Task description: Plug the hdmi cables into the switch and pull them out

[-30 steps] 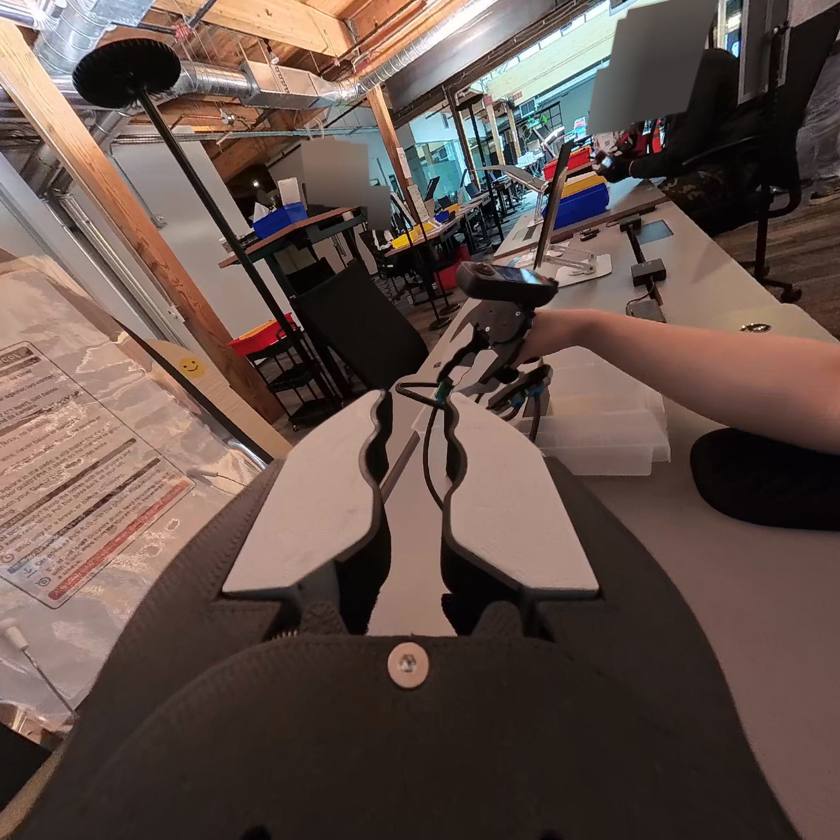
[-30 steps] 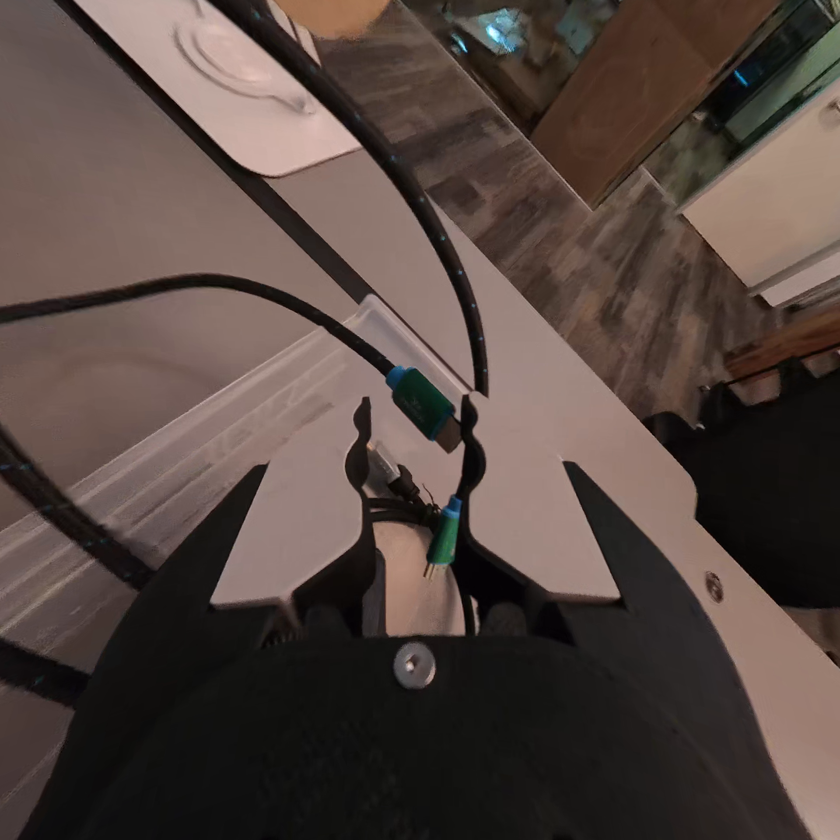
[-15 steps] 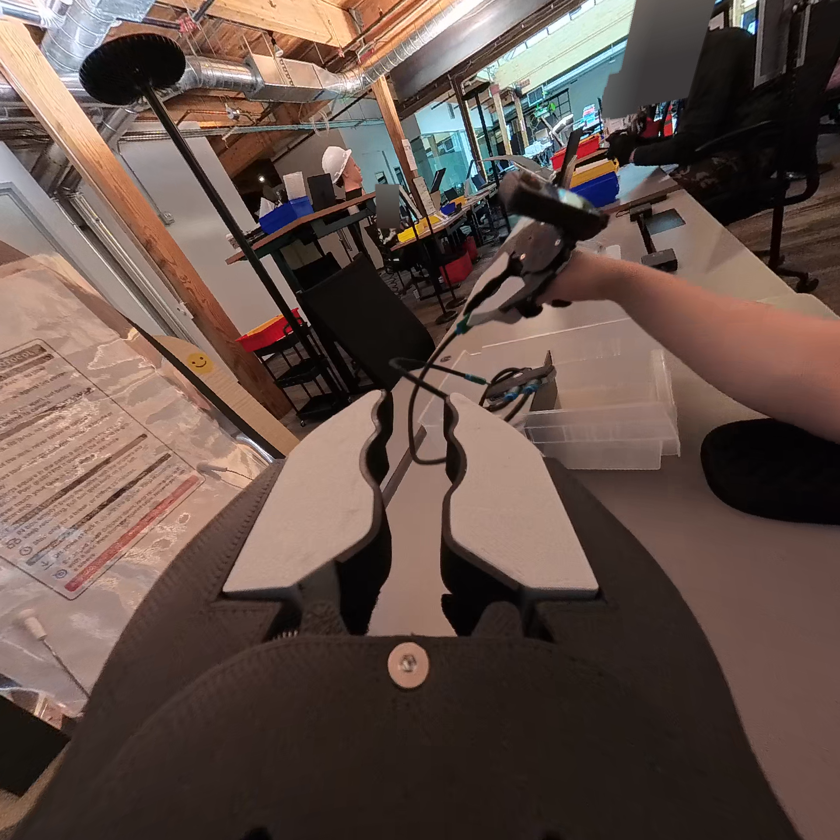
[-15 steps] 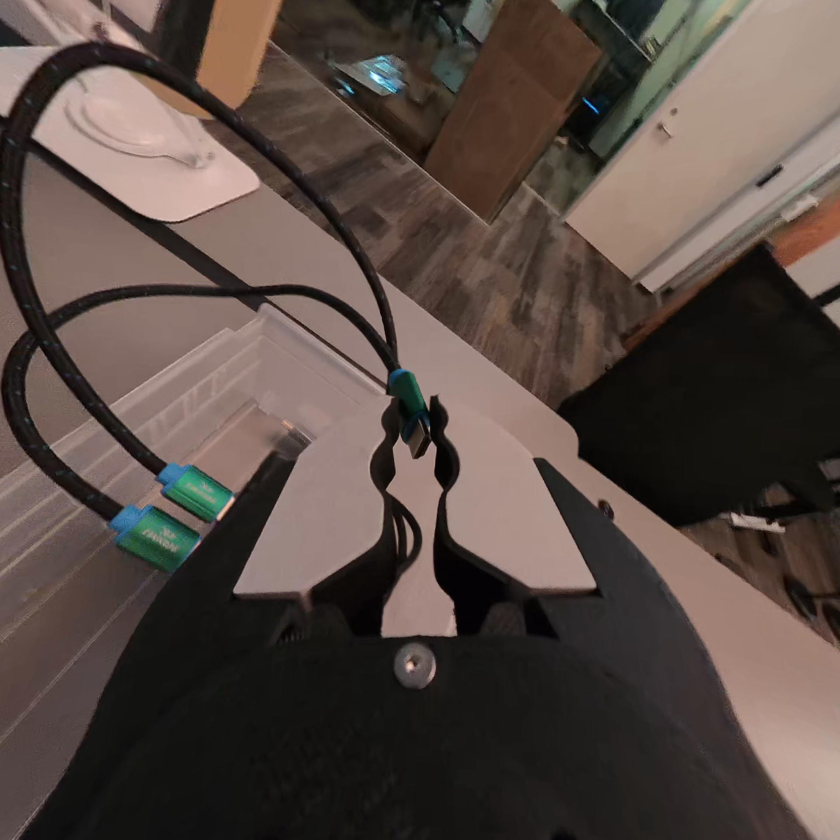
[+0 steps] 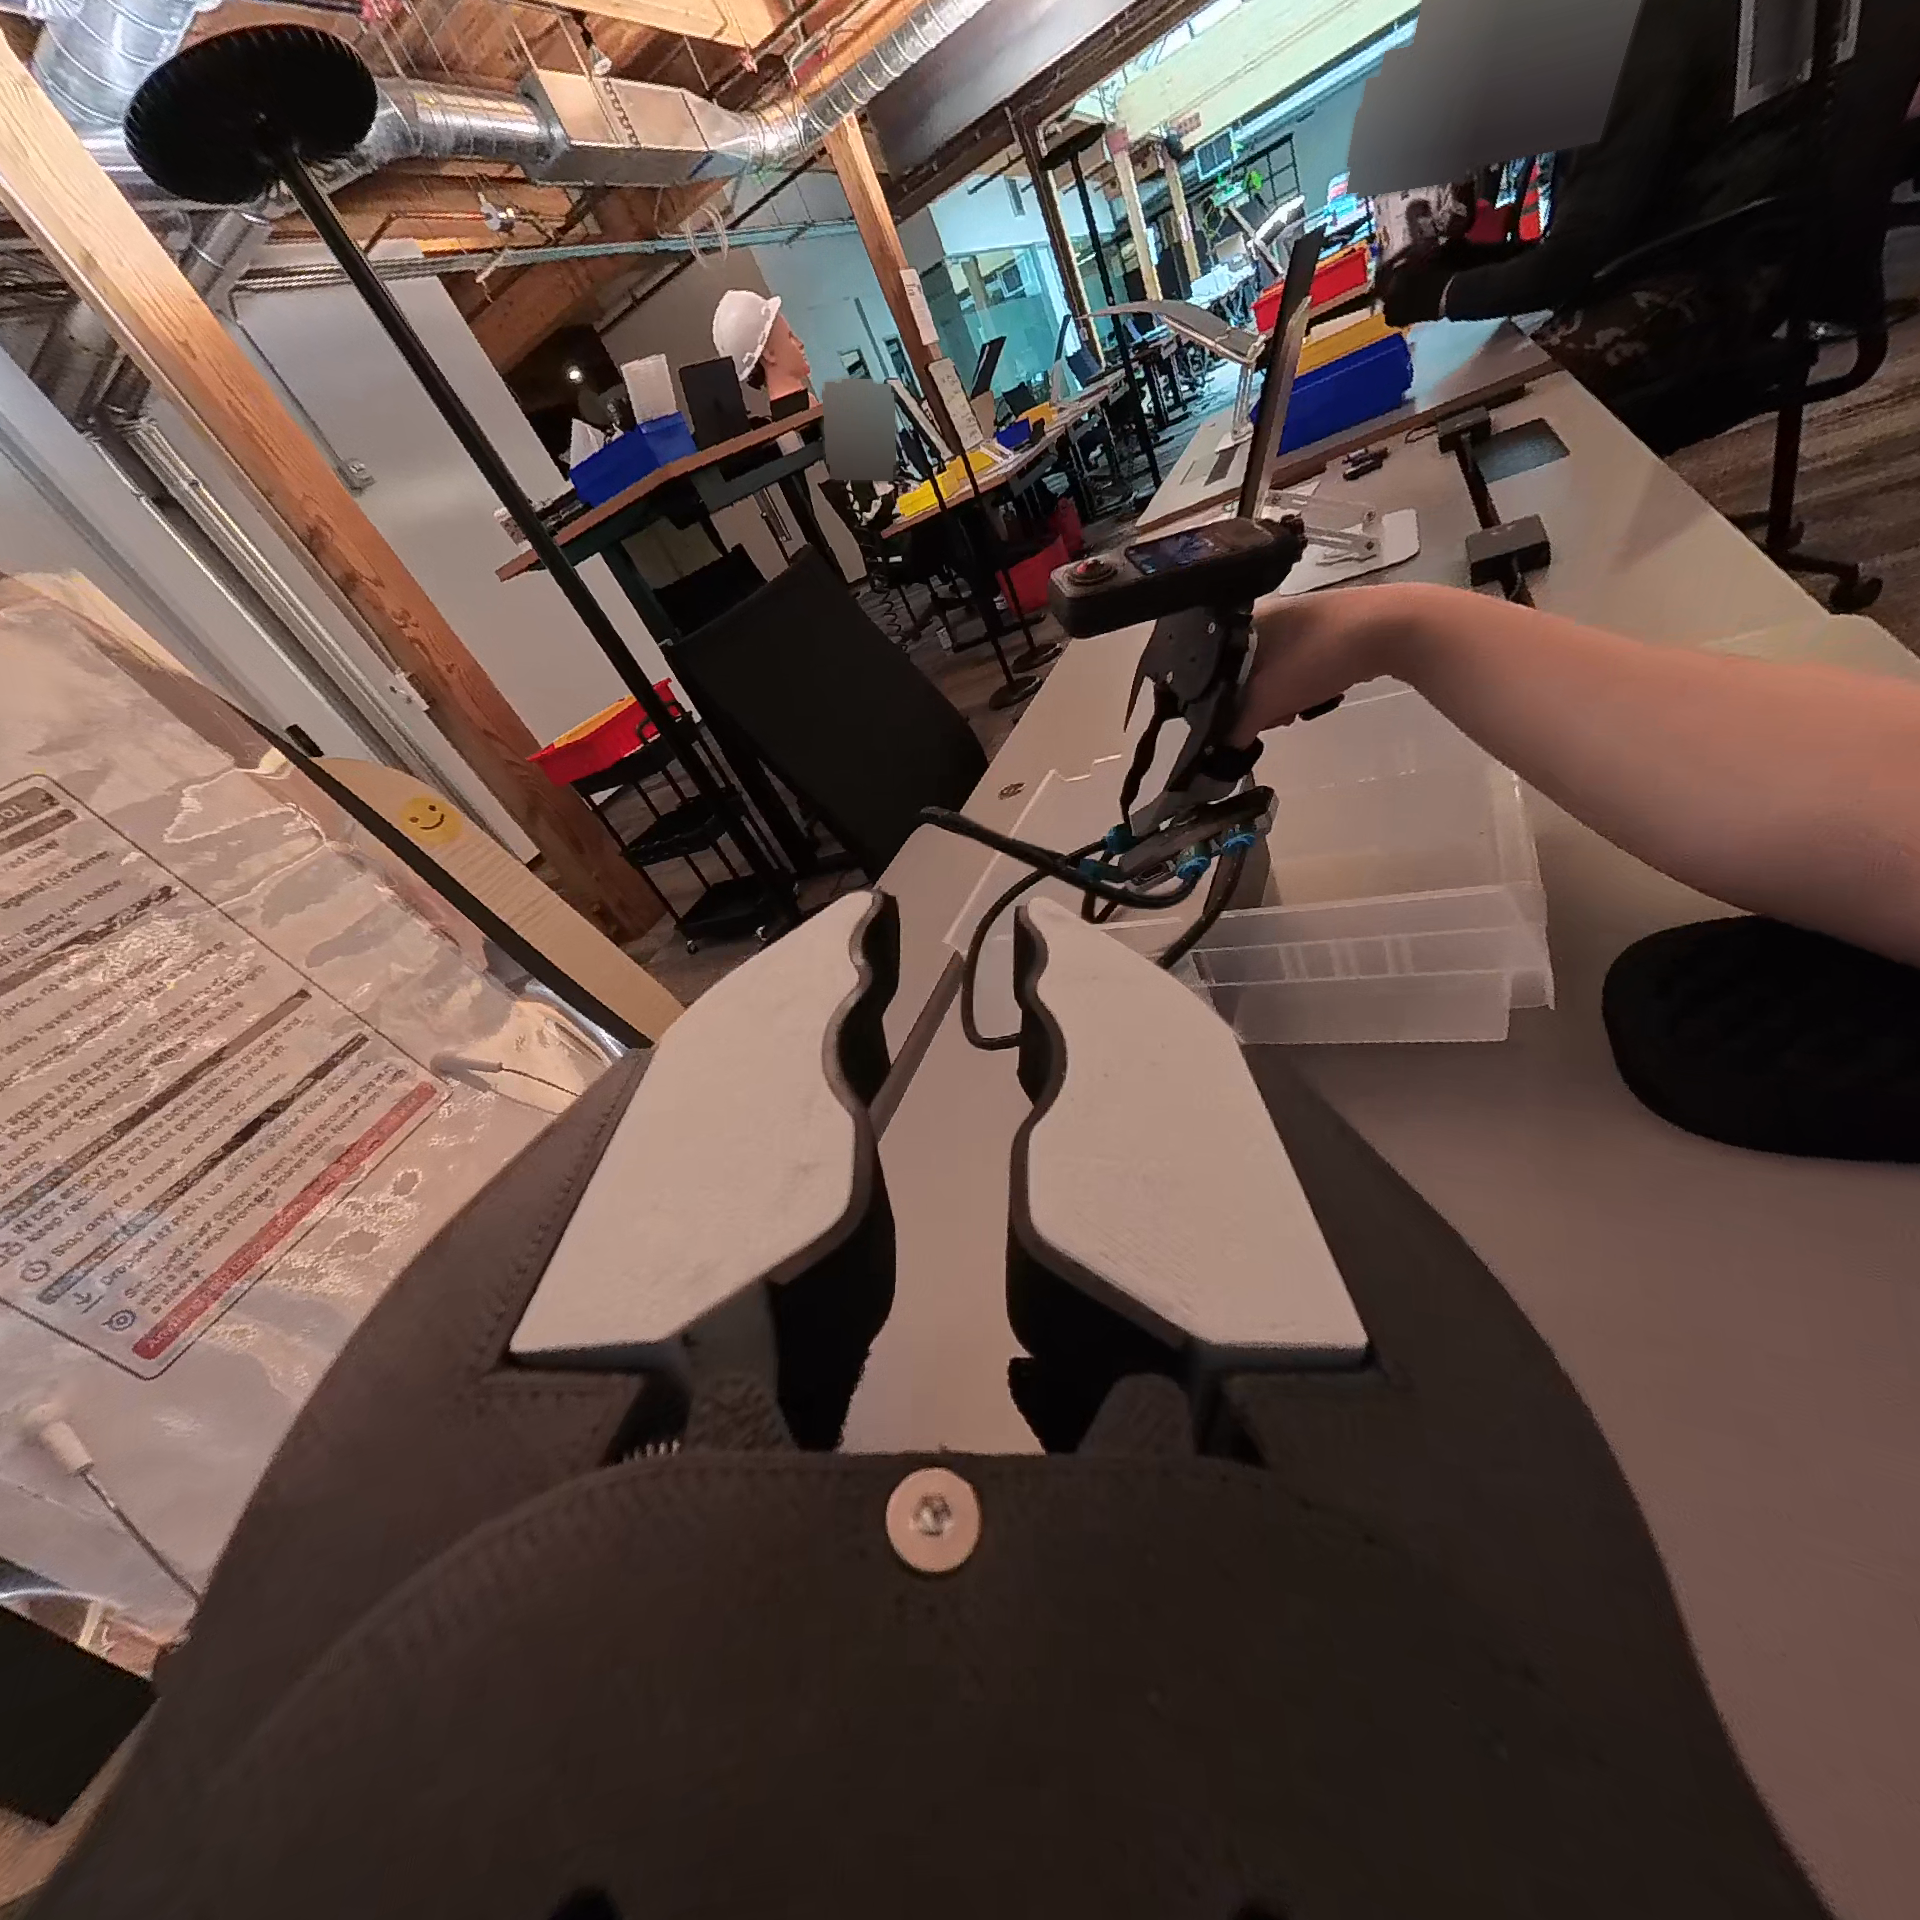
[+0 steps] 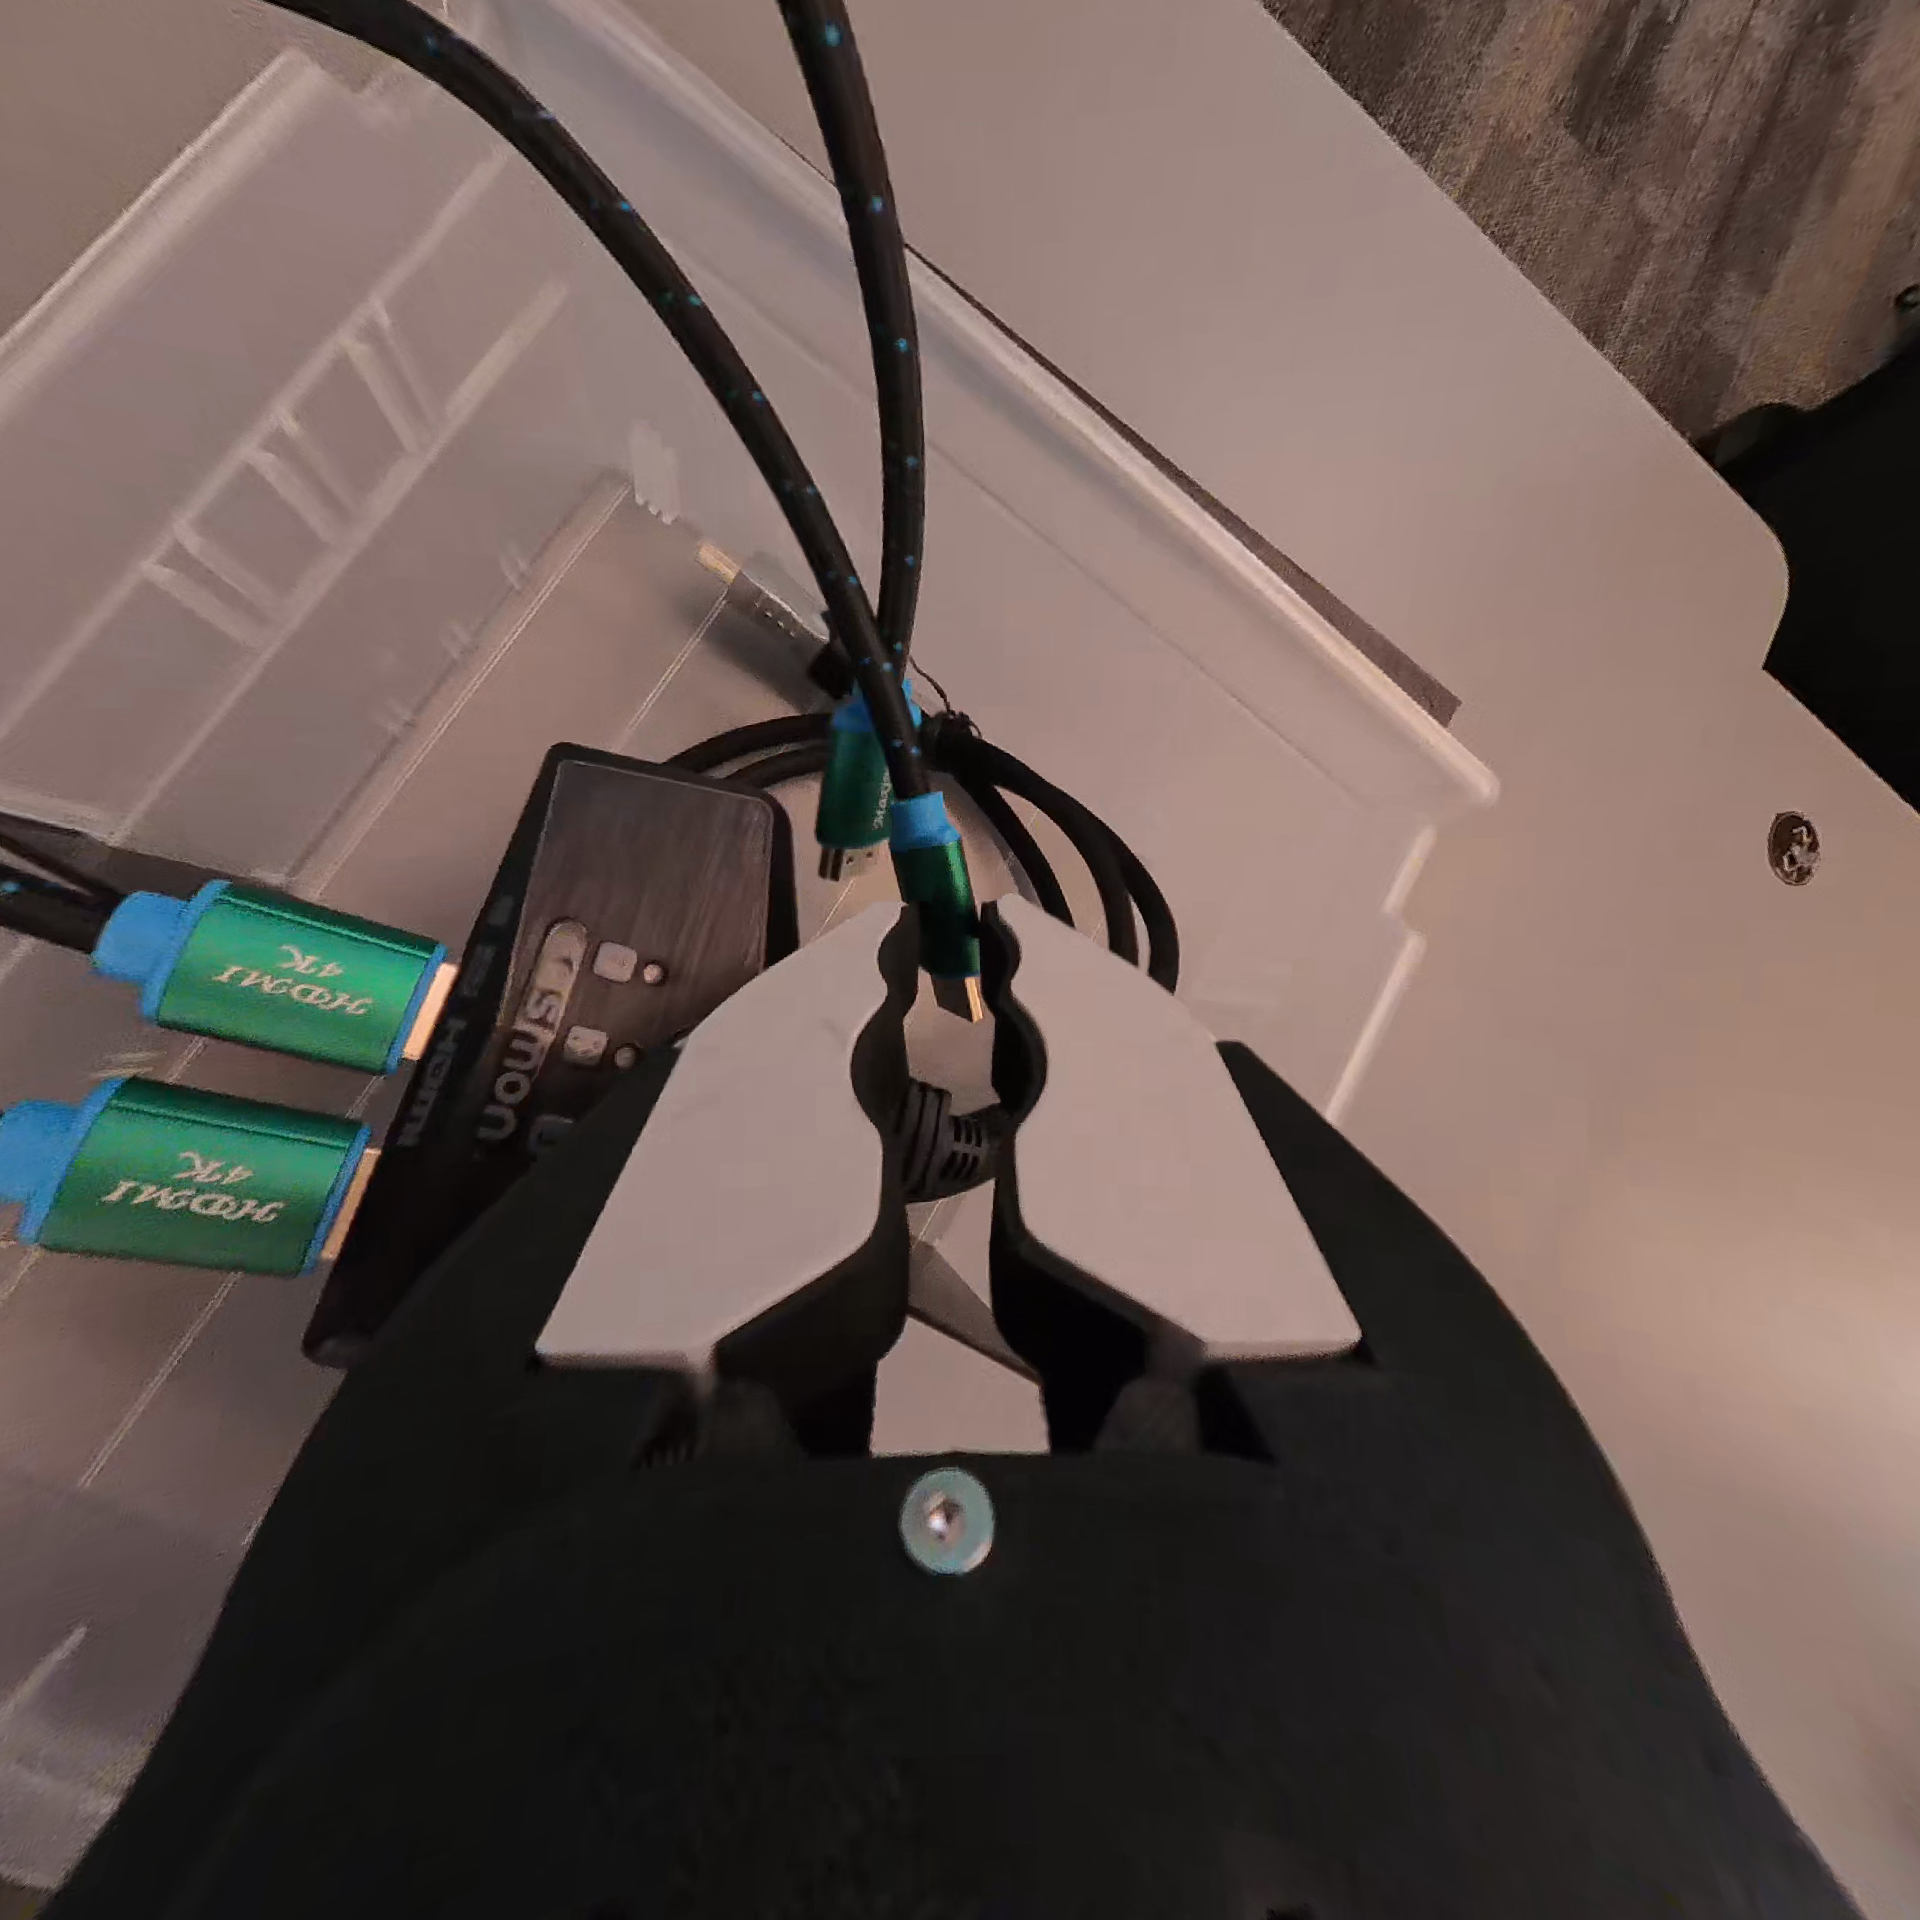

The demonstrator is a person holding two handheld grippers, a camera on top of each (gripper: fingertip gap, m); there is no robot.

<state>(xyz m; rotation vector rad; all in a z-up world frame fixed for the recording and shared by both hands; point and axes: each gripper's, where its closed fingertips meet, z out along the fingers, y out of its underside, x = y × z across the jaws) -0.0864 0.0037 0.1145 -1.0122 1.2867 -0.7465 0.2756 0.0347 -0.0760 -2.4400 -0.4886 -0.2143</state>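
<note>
In the right wrist view my right gripper (image 6: pixel 940 925) is shut on a green HDMI plug (image 6: pixel 935 883) with a blue collar and a black braided cable (image 6: pixel 883 312). It hangs low over a clear plastic bin (image 6: pixel 1247 582). The black switch (image 6: pixel 634 862) lies in the bin just left of the fingers. Two more green plugs (image 6: pixel 281 977) (image 6: pixel 197 1174) sit in its left side. A fourth plug (image 6: pixel 852 790) hangs loose beside the held one. In the left wrist view my left gripper (image 5: pixel 956 935) is open and empty over the table, short of the bin (image 5: pixel 1382 966). The right gripper (image 5: pixel 1153 831) shows there above the bin.
A grey table (image 5: pixel 1558 1299) carries the bin. A black pad (image 5: pixel 1766 1039) lies to the bin's right, under the forearm (image 5: pixel 1610 748). The switch's own coiled black lead (image 6: pixel 1101 862) lies in the bin. A black chair (image 5: pixel 831 727) and lamp pole (image 5: pixel 468 416) stand beyond the table's left edge.
The right gripper closed on a green plug, raised it high above the bin, then came back down with it to just beside the switch. The left gripper has stayed in place.
</note>
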